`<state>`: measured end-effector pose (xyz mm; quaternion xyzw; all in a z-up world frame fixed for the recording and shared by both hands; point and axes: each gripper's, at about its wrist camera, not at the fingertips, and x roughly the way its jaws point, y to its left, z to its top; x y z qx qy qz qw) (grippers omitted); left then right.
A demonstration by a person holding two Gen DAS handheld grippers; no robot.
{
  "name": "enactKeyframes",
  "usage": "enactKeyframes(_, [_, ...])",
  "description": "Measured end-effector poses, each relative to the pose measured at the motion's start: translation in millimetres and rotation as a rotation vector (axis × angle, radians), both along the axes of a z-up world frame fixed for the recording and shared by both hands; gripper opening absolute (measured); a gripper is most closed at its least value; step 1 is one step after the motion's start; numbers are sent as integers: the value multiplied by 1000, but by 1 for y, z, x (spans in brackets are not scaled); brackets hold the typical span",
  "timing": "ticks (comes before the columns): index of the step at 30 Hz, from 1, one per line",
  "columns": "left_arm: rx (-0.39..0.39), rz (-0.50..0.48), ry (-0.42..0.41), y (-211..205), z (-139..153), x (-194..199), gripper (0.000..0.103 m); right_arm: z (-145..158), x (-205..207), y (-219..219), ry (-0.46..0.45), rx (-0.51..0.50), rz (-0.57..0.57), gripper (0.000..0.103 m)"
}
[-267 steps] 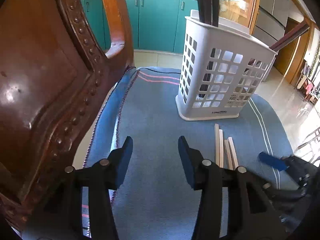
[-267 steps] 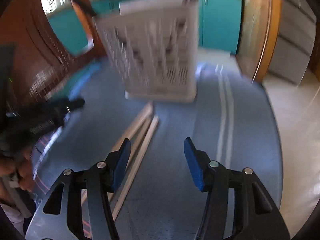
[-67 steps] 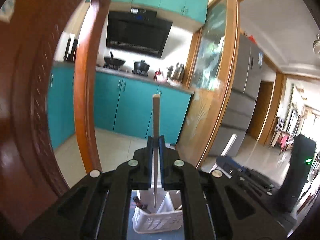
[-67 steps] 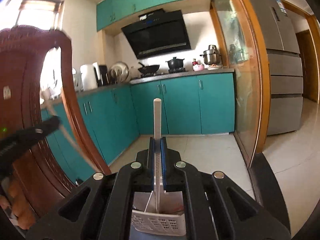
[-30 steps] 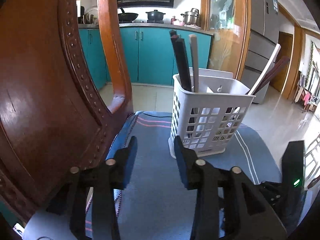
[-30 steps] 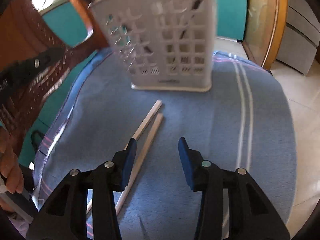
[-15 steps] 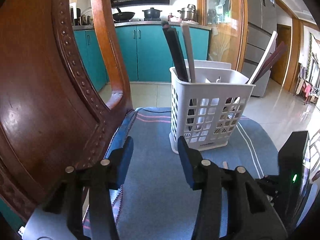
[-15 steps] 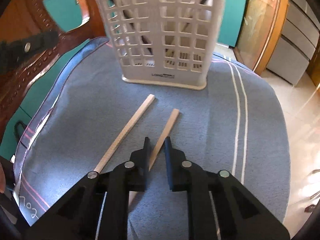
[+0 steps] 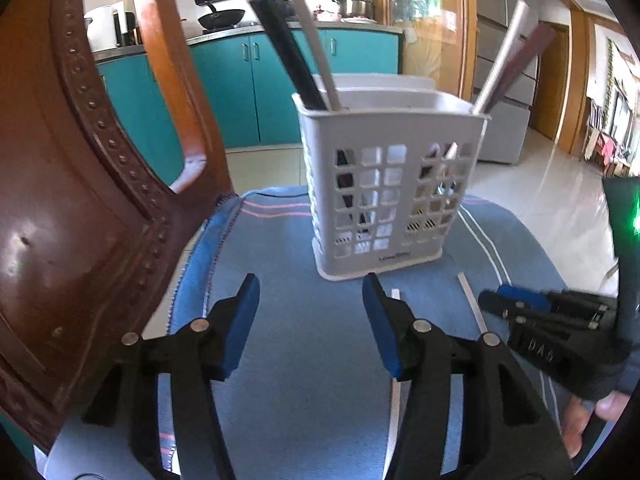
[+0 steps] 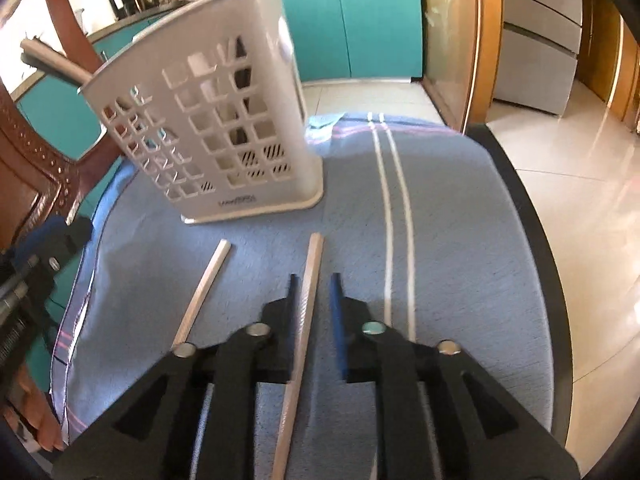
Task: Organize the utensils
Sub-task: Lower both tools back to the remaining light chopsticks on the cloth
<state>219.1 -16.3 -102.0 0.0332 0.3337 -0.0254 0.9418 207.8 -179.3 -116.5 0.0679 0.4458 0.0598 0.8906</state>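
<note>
Between my right gripper (image 10: 312,292) fingers sits one pale chopstick (image 10: 308,292), gap narrow but not clamped yet, lined up lengthwise for a clean pinch. Second chopstick (image 10: 204,292) lies just left on the blue cloth (image 10: 460,240). Left gripper (image 9: 310,312) hangs wide, empty, facing the white basket (image 9: 392,184).

Bright daylight fills both views; glare shines off the floor (image 10: 592,128) tiles, the basket (image 10: 208,120) looks motion-blurred, and fisheye bending darkens the corners
</note>
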Motion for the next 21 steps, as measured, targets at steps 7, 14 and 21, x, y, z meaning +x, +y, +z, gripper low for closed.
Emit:
enactKeyframes(7, [30, -41, 52, -17, -17, 2, 59, 4, -5, -14, -19, -11, -46, 36])
enactKeyframes(14, [66, -80, 111, -36, -36, 5, 60, 4, -5, -15, -10, -14, -46, 40])
enactKeyframes(21, [66, -91, 177, -39, -55, 9, 58, 2, -5, -13, -7, -10, -50, 45])
